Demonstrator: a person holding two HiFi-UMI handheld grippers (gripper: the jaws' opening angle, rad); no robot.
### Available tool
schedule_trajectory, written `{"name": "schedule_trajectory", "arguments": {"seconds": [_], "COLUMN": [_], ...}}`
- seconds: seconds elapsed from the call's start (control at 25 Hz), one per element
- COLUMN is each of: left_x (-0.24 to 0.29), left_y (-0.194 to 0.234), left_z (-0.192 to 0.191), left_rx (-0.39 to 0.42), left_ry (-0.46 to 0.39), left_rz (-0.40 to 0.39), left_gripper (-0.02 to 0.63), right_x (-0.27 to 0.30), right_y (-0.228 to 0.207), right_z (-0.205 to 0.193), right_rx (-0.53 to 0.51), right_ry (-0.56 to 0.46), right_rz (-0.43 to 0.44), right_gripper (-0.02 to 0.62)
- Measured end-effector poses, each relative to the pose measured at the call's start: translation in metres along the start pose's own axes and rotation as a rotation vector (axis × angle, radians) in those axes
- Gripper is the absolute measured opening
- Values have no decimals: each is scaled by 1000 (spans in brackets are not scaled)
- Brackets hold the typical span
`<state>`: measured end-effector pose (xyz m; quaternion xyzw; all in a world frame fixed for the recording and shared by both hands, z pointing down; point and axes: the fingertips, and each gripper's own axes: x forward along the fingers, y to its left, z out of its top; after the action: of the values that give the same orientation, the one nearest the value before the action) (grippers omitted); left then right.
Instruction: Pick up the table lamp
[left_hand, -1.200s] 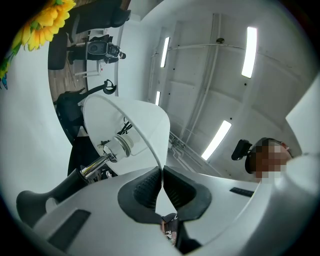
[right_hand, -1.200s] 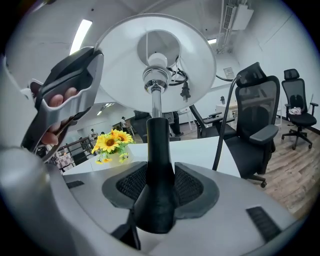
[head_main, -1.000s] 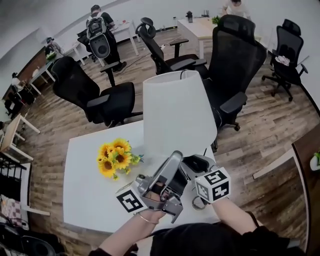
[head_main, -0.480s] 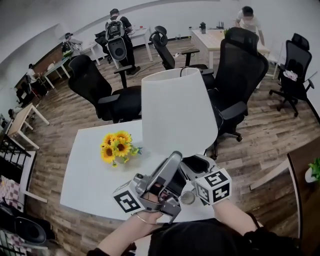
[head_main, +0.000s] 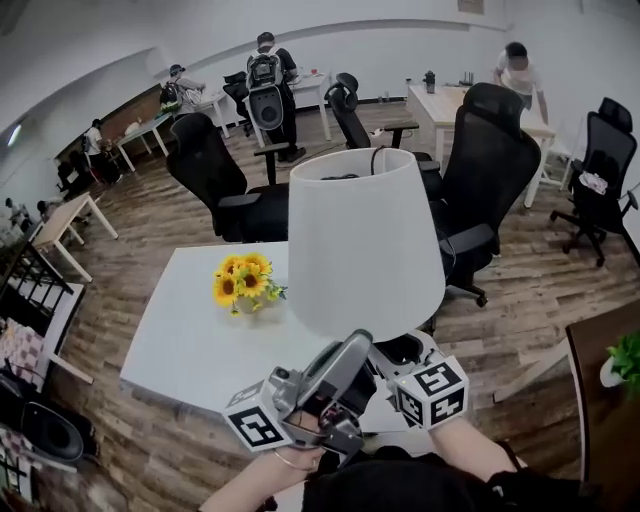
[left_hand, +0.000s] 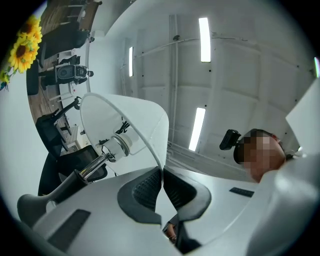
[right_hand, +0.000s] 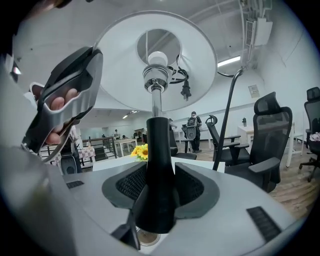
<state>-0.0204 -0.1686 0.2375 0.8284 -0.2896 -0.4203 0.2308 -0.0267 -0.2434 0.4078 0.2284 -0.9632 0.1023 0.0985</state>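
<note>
1 table lamp (head_main: 365, 245), held up in front of the person over the near edge of the white table (head_main: 190, 340); its base isn't in view. 2 grippers on it.

The left gripper (left_hand: 162, 176) has its jaws nearly together, ribbed black pads pinching the thin lower rim of the shade (left_hand: 127, 122). The right gripper (right_hand: 160, 186) has its jaws set wide, pads pressed on both sides of the black stem (right_hand: 159, 150). Each gripper carries 1 marker cube (head_main: 432, 392) w/ b/w square patterns.

Shade is white, smooth, a tapered cone w/ an open top. From below: 1 white bulb (right_hand: 157, 60) in a chrome socket, a chrome tube running down into the stem's matte black sleeve, which flares at the bottom. 1 black plug (right_hand: 186, 91) on a cord hangs inside the shade.

On the table: 1 bunch of yellow sunflowers (head_main: 243, 282), well apart from the lamp. Around it: at least 4 black mesh-back office chairs (head_main: 215, 170), plank wood floor (head_main: 530, 290), several people at desks further back.
</note>
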Motion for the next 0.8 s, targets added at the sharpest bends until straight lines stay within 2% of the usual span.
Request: {"name": "schedule_trajectory", "arguments": {"seconds": [0.24, 0.44, 0.8], "left_x": [-15, -27, -66], "left_y": [-36, -57, -106], "left_z": [-23, -19, -5], "left_rx": [55, 89, 100], "left_ry": [8, -9, -11], "left_rz": [-10, -3, -21], "left_gripper": [21, 21, 23], "right_x": [-29, -42, -62], "right_y": [23, 46, 106], "right_z": [-6, -6, -6], "right_rx": [-9, -13, -29], "right_ry": [-10, -16, -35], "right_rz": [35, 49, 37], "right_gripper": [184, 184, 184]}}
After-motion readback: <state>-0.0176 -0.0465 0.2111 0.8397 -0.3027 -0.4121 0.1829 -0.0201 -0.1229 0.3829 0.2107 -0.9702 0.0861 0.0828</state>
